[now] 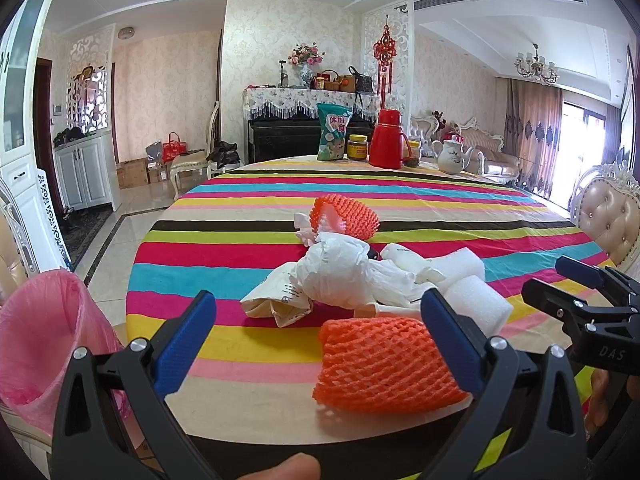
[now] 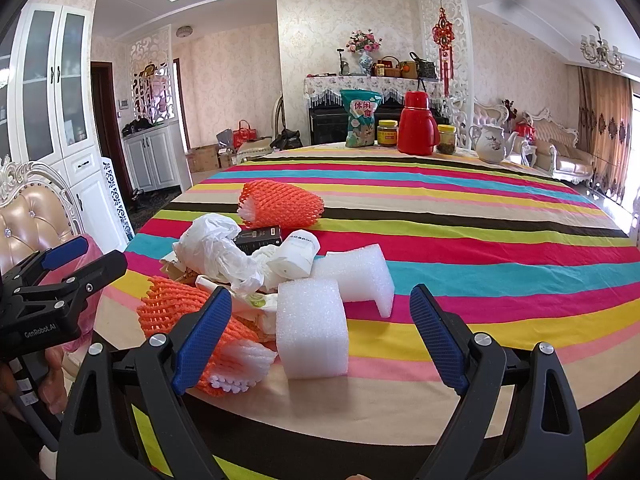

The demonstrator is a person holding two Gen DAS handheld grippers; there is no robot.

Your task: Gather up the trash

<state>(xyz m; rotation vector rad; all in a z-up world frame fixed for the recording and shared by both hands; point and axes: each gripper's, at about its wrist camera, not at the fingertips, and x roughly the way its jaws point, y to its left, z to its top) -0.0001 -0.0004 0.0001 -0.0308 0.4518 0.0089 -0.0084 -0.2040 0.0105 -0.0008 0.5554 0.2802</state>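
Note:
A pile of trash lies on the striped tablecloth point(image 1: 248, 248): a near orange foam net point(image 1: 384, 364) point(image 2: 188, 320), a far orange net point(image 1: 346, 216) point(image 2: 280, 204), a white plastic bag point(image 1: 340, 272) point(image 2: 212, 248), crumpled paper point(image 1: 276, 300), white foam blocks point(image 1: 480, 304) point(image 2: 312, 328) point(image 2: 356, 272) and a small black box point(image 2: 258, 236). My left gripper point(image 1: 320, 328) is open, just before the near net. My right gripper point(image 2: 320, 336) is open, with the near foam block between its jaws, not touching. A pink-lined bin point(image 1: 44, 344) stands left of the table.
At the table's far edge stand a snack bag point(image 1: 334, 132), a jar point(image 1: 357, 147), a red thermos point(image 1: 387, 140), another jar point(image 2: 446, 139) and a white teapot point(image 1: 452, 155). Padded chairs point(image 1: 608, 220) point(image 2: 28, 224) flank the table. The right gripper shows in the left wrist view point(image 1: 588, 300).

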